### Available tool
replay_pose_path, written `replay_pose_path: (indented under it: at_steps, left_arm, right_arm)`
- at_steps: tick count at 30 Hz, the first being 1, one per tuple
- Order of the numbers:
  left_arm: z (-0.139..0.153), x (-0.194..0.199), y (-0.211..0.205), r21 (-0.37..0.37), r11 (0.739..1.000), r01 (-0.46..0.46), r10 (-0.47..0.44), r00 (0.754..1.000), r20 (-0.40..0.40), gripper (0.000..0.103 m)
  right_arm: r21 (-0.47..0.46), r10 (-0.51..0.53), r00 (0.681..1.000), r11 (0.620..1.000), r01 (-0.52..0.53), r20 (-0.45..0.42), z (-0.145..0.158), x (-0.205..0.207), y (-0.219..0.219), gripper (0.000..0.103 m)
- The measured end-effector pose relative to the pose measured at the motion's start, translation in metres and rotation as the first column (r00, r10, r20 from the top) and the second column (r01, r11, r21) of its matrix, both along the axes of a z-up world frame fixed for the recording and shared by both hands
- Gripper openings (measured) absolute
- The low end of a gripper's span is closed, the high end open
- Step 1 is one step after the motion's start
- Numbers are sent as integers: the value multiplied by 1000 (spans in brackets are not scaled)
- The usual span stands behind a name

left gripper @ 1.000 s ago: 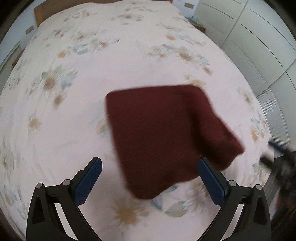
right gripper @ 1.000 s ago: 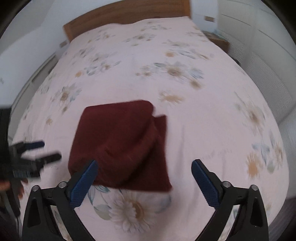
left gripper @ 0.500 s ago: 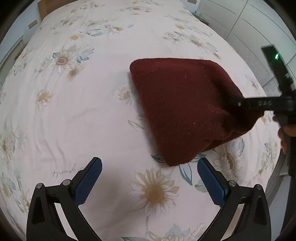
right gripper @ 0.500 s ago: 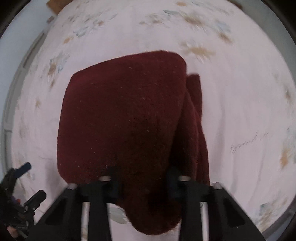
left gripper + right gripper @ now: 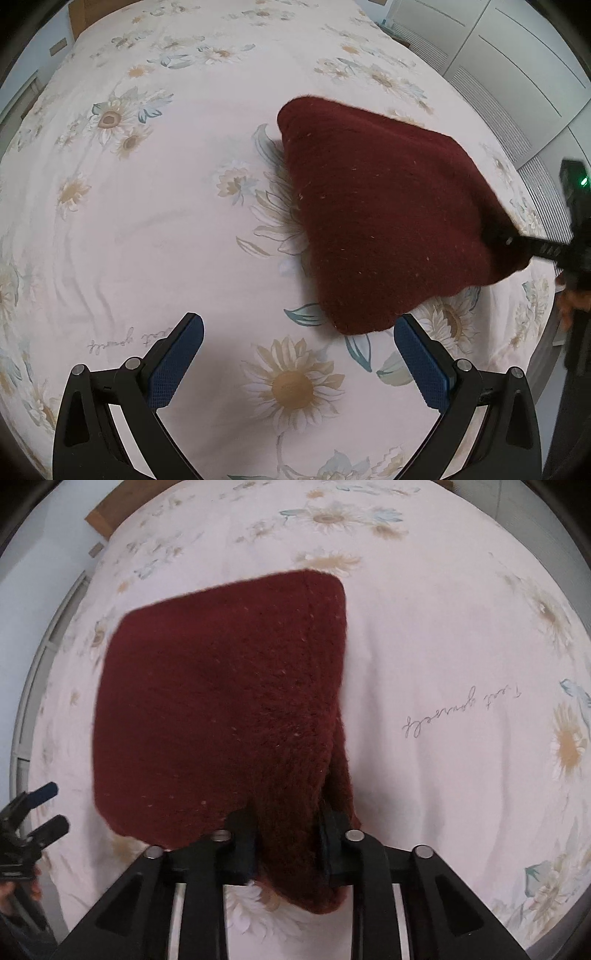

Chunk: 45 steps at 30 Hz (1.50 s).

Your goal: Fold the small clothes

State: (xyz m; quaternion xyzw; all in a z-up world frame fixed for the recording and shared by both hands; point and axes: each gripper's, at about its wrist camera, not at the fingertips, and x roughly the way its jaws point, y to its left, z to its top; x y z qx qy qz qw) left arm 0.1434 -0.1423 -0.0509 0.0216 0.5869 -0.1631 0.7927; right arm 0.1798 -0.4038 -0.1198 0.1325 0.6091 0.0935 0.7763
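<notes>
Folding looks partly done, as far as one can judge: a dark red knitted garment (image 5: 221,709) is already doubled into a thick, roughly square pad with rounded corners, and a second layer peeks out along its edge toward three o'clock in the right wrist view. It lies on a bed (image 5: 129,229) covered with a pale pink sheet printed with daisies, its far part flat on the sheet while the near corner is lifted. The right gripper (image 5: 288,845) holds that near corner; its fingers have just been closing and then easing slightly, and they now pinch the bunched wool between them at six o'clock in its own view. In the left wrist view the garment sits toward two o'clock, and the right gripper's dark fingers bite its edge at three o'clock. The left gripper (image 5: 295,362) hangs above bare sheet with its blue-padded fingers spread wide and nothing between them, the garment's nearest corner just beside its right finger. What probably remains is one more fold, or laying the corner down and smoothing it. The wool looks fuzzy, heavy and flecked with pale lint.
</notes>
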Motion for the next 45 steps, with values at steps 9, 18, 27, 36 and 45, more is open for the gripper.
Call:
replay_pose_path:
  at_steps: [9, 18, 27, 36, 45]
  left_arm:
    - [-8, 12, -4, -18, 999, -28, 28, 999, -19, 102]
    - [5, 44, -15, -28, 998, -58, 58, 998, 15, 102]
    - [-17, 89, -55, -12, 998, -61, 61, 998, -3, 102]
    - [-73, 96, -58, -46, 994, -103, 98, 990, -97, 102]
    - [-89, 90, -55, -90, 994, -57, 51, 996, -73, 95]
  right_arm:
    - [-54, 7, 997, 999, -3, 82, 30, 4, -3, 79]
    - [-58, 31, 990, 998, -24, 134, 58, 29, 2, 103]
    - [-20, 67, 997, 998, -66, 49, 20, 56, 22, 103]
    - [69, 40, 999, 997, -41, 18, -35, 54, 10, 103]
    - [155, 14, 1000, 988, -12, -14, -52, 56, 14, 91]
